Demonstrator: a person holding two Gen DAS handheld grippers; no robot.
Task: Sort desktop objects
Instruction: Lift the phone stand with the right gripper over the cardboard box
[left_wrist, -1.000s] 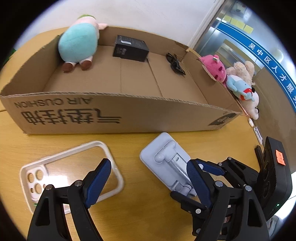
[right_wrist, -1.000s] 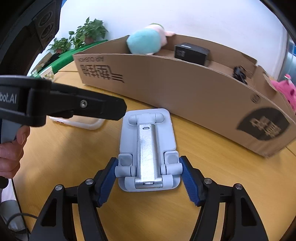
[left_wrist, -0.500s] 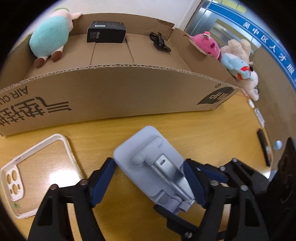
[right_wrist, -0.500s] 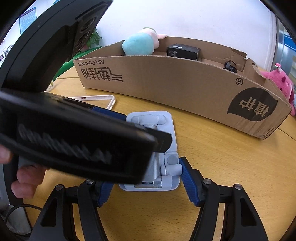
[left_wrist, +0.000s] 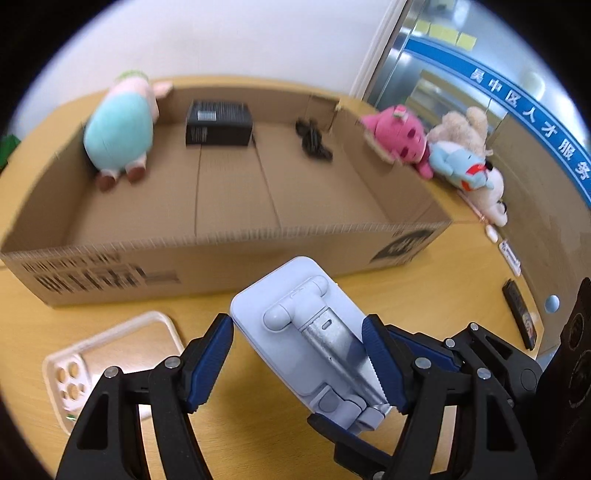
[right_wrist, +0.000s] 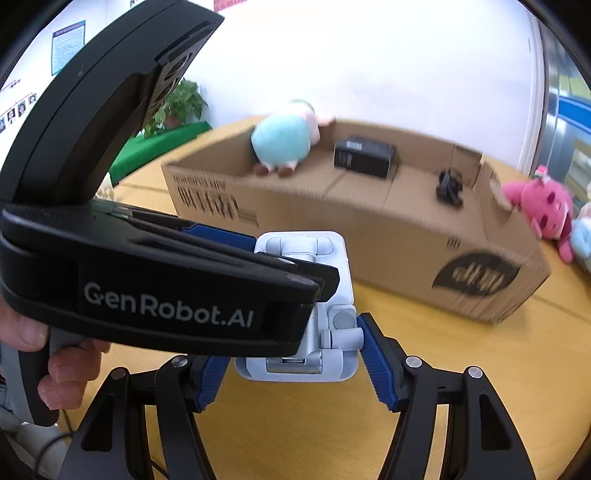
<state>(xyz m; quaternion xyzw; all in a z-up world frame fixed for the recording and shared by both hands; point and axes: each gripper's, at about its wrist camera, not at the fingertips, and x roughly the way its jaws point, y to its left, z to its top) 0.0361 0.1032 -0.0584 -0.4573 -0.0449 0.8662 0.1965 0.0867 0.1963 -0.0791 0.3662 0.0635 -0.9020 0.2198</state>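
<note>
Holding the pale blue folding phone stand (left_wrist: 314, 332) from both sides, the left gripper (left_wrist: 297, 328) has just closed onto it, beside the right gripper (right_wrist: 291, 354), which pinches its near end. A second ago it lay flat; now it hangs above the round wooden table (left_wrist: 424, 295), near the brown cardboard box (left_wrist: 229, 206), ready to drop in.

Both grippers are the same build: the left gripper (left_wrist: 299, 354) and right gripper (right_wrist: 288, 354) have matte black linkage arms with round silver screws at the pivots and ribbed blue pads (left_wrist: 380, 365). The left one's chunky black body says "GenRobot.AI" in white lettering.
</note>
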